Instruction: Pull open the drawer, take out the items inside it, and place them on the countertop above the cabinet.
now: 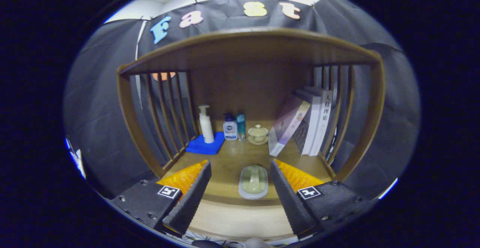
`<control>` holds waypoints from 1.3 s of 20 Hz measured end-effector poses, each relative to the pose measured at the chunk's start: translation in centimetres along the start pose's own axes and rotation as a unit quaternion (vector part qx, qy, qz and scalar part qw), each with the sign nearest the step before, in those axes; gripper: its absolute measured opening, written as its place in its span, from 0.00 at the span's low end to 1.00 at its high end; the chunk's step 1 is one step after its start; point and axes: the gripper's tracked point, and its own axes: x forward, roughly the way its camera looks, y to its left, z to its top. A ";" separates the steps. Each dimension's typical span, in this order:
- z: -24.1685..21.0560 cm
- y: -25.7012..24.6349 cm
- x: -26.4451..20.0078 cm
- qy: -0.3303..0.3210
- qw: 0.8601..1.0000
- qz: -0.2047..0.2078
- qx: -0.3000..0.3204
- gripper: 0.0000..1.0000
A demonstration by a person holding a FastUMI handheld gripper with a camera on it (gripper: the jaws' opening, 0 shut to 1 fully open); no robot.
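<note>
Wooden countertop (228, 158) bears a pale green box (253, 181) near its front edge; gripper (240, 203) fingers spread wide, flanking it, touching nothing.

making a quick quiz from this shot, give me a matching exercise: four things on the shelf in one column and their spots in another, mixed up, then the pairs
Things:
1. white pump bottle
2. lidded cup on a saucer
3. books
4. pale green oval dish

Places:
A. leaning against the right-hand slats
B. at the counter's front edge, between the open gripper fingers, untouched
C. standing on the blue cloth by the left slats
D. at the back, right of the two small bottles

Pairs: 1-C, 2-D, 3-A, 4-B
</note>
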 end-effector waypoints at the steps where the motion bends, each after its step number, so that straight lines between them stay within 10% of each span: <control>1: 0.0 0.6 -1.1 -0.014 1.000 0.006 -0.001 0.99; 14: -10.5 0.1 -9.5 -0.140 0.989 -0.033 -0.028 0.99; 26: -26.2 -0.4 -6.8 -0.050 0.996 -0.066 -0.030 1.00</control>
